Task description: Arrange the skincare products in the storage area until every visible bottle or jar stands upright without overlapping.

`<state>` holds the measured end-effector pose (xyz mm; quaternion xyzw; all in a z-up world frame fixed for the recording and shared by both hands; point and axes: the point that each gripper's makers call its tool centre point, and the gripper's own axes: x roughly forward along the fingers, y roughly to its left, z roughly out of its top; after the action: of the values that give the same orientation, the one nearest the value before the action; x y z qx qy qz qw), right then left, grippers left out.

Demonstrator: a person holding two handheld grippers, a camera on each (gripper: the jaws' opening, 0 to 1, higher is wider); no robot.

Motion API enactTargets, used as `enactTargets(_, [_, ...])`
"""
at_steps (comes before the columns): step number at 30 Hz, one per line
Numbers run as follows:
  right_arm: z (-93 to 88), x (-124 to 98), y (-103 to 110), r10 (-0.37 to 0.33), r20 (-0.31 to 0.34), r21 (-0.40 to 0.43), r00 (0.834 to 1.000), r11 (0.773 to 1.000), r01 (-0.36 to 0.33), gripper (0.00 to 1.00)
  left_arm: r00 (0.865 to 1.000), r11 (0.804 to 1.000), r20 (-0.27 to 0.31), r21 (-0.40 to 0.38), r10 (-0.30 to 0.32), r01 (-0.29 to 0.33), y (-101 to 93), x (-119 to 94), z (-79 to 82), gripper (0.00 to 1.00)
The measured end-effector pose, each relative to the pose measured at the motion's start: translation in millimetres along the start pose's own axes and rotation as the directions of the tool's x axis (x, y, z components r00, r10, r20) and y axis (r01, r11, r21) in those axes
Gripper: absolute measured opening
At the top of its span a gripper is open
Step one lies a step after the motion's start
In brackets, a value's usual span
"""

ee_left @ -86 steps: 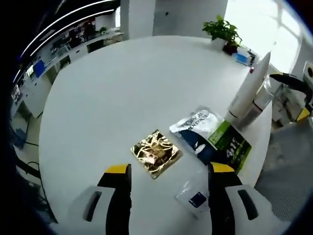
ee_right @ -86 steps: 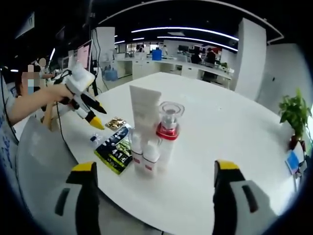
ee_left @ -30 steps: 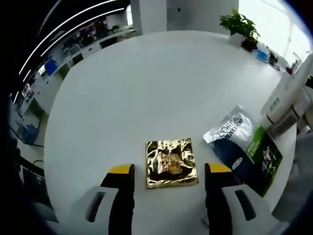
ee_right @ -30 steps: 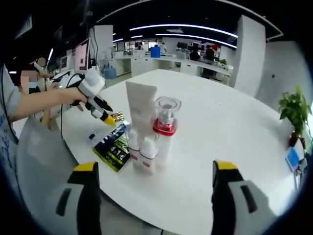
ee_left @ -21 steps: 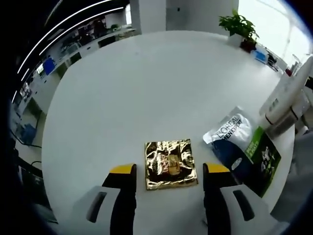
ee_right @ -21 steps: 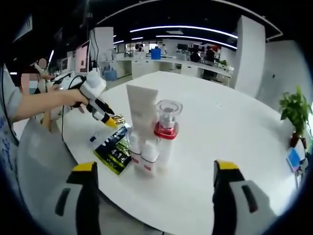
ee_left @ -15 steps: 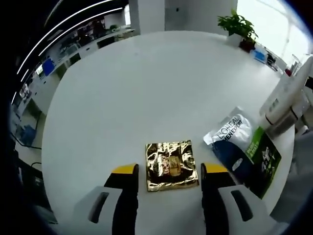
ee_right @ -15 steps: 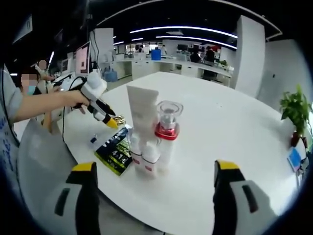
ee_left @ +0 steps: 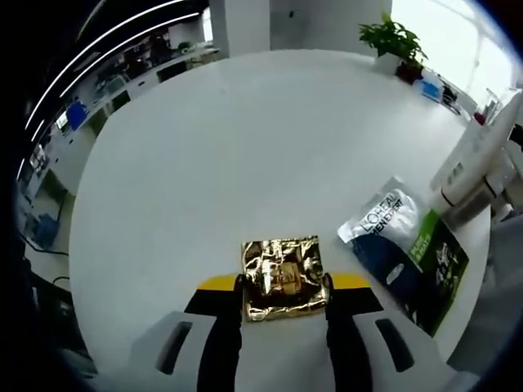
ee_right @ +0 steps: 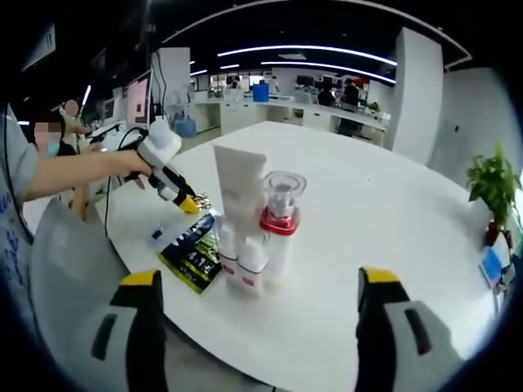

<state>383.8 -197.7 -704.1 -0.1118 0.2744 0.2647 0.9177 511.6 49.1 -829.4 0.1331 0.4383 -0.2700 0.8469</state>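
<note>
A crinkled gold sachet [ee_left: 282,278] lies flat on the round white table [ee_left: 204,147], and my left gripper [ee_left: 283,284] has its yellow-tipped jaws pressed against the sachet's two sides. To its right lies a silver, blue and green sachet [ee_left: 400,245], with a tall white tube [ee_left: 478,151] standing beyond it. In the right gripper view the white tube [ee_right: 239,192], a clear bottle with a red collar [ee_right: 280,216] and two small white bottles [ee_right: 252,257] stand upright in a tight cluster. My right gripper [ee_right: 260,276] hovers open, short of them, holding nothing.
A person's hand holds the left gripper [ee_right: 176,192] at the table's left side. A small clear packet [ee_right: 158,237] lies near the table edge by the green sachet [ee_right: 194,249]. A potted plant [ee_left: 392,37] stands at the far rim. Office desks lie beyond.
My left gripper's jaws have come down and narrowed from a wide stance until they touch the gold sachet's sides. The right gripper and the bottle cluster have stayed put.
</note>
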Motion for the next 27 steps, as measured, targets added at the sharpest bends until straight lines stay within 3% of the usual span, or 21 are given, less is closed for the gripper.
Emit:
enactTargets(6, [0.5, -2.0, -0.4, -0.006, 0.002, 0.000, 1.000, 1.000, 0.006, 1.00, 1.000, 1.000, -0.019, 0.018, -0.017, 0.018, -1.9, -1.7, -1.7, 0.36])
enactTargets(18, [4.5, -3.9, 1.3, 0.001, 0.024, -0.003, 1.000, 1.000, -0.001, 1.00, 0.995, 0.988, -0.071, 0.132, -0.070, 0.079, -7.7, -11.7, -0.4, 0.36])
enactTargets(23, [6.1, -5.9, 0.1, -0.001, 0.029, -0.003, 1.000, 1.000, 0.002, 1.00, 0.983, 0.958, -0.131, 0.239, -0.127, 0.156, -17.6, -15.2, -6.6, 0.37])
enactTargets(27, [6.6, -6.8, 0.2, -0.001, 0.033, 0.001, 0.999, 1.000, 0.001, 1.00, 0.979, 0.936, -0.158, 0.310, -0.125, 0.170, -19.9, -15.9, -7.2, 0.37])
